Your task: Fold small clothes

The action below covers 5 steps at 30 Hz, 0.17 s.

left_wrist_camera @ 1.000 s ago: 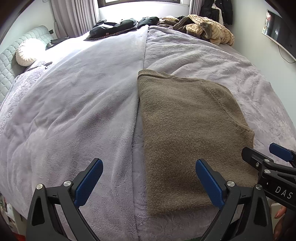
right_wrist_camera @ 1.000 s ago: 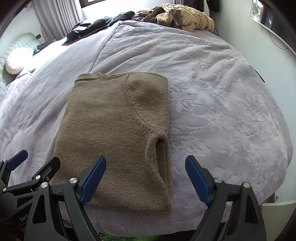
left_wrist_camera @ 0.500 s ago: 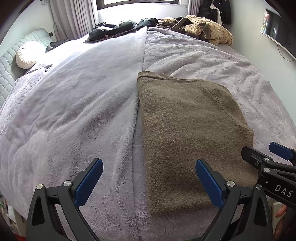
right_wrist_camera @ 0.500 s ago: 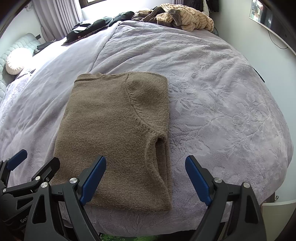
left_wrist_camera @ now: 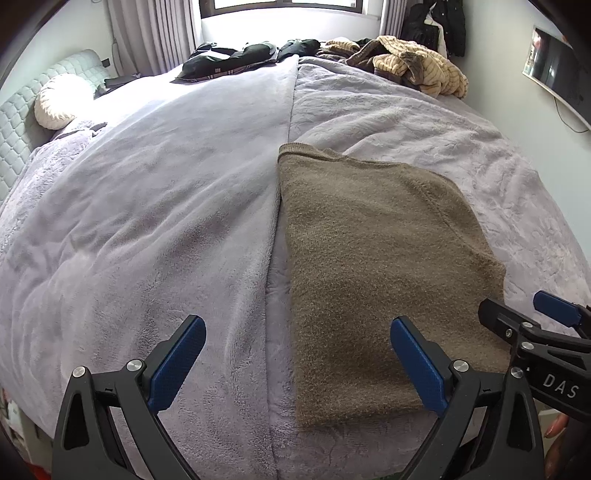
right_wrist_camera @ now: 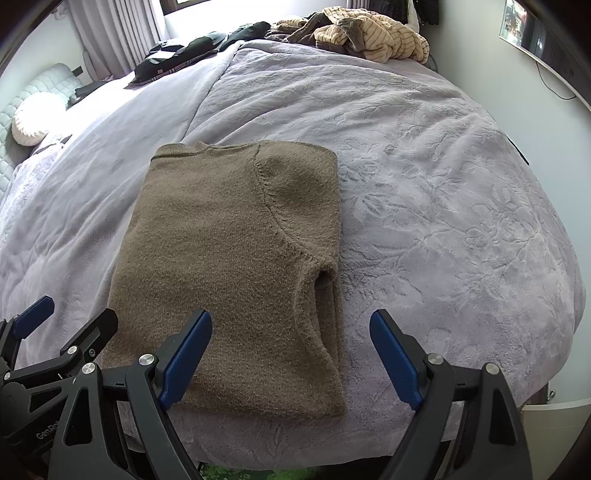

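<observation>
Sweater: folded brown knit — flat on the lilac bedspread, centre frame.
Left gripper: jaws spread, empty, hovering above it.
Right gripper: jaws wide — nothing held.

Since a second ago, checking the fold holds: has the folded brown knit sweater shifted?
No. The brown knit sweater keeps its left edge along the lilac blanket's seam.

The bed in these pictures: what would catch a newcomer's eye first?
A brown knitted sweater, folded into a neat rectangle, lies near the front edge of the lilac blanket. Close to the camera, the right hand-held gripper and the left hand-held gripper hang over that edge with blue pads wide apart, holding nothing. A heap of unfolded clothes waits at the far side.
</observation>
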Tool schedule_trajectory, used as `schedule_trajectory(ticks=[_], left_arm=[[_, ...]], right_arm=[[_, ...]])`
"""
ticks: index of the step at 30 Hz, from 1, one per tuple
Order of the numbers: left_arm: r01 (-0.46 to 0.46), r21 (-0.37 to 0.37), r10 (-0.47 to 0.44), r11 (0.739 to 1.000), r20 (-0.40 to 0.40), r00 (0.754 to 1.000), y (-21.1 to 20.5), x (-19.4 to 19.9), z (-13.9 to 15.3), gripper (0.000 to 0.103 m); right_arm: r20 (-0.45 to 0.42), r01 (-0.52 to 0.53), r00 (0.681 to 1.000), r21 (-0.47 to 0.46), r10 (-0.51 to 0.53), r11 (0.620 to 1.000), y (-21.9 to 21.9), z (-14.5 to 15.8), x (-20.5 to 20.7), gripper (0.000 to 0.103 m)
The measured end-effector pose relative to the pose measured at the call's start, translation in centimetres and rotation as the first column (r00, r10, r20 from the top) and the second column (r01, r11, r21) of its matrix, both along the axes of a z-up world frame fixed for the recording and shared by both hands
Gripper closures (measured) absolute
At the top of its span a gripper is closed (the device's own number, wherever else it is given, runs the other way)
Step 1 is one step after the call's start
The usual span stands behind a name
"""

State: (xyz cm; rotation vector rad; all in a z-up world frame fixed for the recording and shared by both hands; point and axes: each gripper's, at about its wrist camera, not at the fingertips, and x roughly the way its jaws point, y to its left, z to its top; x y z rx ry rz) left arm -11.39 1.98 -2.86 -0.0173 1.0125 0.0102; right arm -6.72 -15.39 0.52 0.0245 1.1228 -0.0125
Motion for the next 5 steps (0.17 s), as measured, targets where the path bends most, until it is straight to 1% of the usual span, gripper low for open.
schedule_trajectory(ticks=[5], left_arm=[[0.012, 0.002, -0.012, 1.0, 0.002, 1.0, -0.12, -0.09, 0.12, 0.002]], right_arm=[[0.001, 0.0, 1.0, -0.001, 0.0, 1.0, 0.16, -0.02, -0.1, 0.014]])
